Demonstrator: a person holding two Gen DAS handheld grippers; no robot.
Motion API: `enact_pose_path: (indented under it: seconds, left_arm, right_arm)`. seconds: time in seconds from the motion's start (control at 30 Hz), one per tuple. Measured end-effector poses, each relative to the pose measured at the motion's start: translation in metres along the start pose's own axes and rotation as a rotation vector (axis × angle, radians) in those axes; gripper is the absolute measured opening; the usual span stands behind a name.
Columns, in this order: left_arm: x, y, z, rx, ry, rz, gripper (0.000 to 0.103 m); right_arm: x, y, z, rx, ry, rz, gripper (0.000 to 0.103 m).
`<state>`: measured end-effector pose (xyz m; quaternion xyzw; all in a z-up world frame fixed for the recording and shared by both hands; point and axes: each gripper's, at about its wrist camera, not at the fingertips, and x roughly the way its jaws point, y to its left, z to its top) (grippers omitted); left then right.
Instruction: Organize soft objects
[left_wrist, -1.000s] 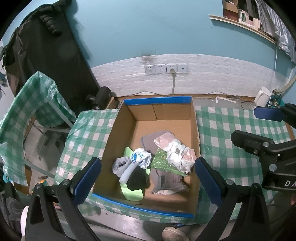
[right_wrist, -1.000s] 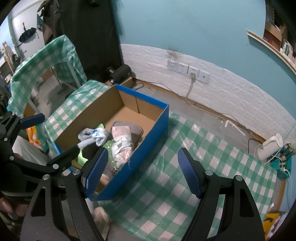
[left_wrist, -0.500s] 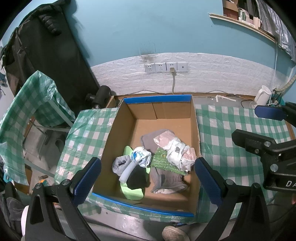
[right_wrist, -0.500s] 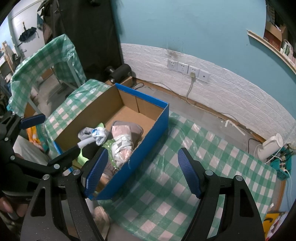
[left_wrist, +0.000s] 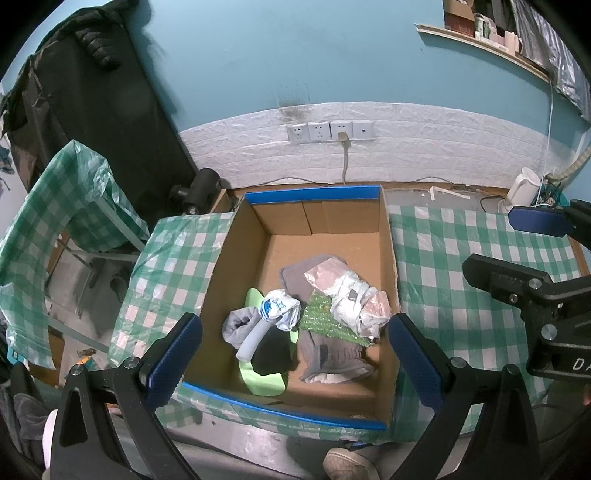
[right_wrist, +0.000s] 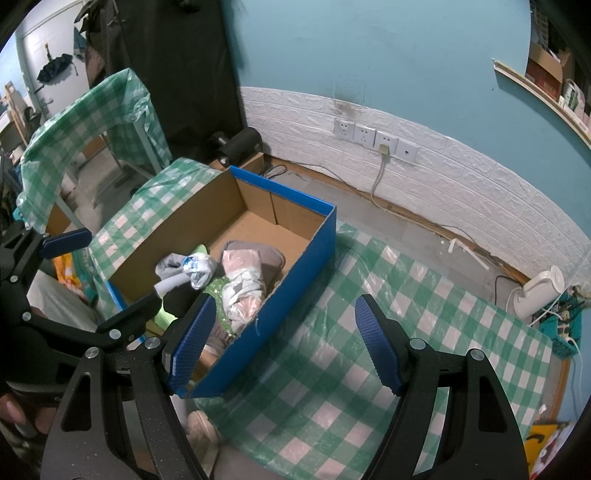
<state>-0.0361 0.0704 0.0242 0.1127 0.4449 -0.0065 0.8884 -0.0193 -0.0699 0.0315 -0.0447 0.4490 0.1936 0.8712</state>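
Observation:
A blue-edged cardboard box stands on the green checked tablecloth. Inside lie soft items: a grey sock, a white-and-blue bundle, a green cloth, a green glitter piece, a crumpled white-pink bag and grey cloths. My left gripper is open and empty above the box's near edge. My right gripper is open and empty above the box's right wall and the cloth beside it.
A white kettle stands at the table's far right. Wall sockets with a plugged cable sit on the white brick strip. A second checked-covered table and a black speaker are to the left.

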Motion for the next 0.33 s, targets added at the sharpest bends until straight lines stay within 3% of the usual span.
enact_pose_path:
  seconds: [0.33]
  left_arm:
    - [0.0005,0.0002,-0.0014,-0.004,0.005,0.0,0.101]
  right_arm:
    - [-0.0001,-0.0001,0.0003,0.0,0.0,0.0,0.077]
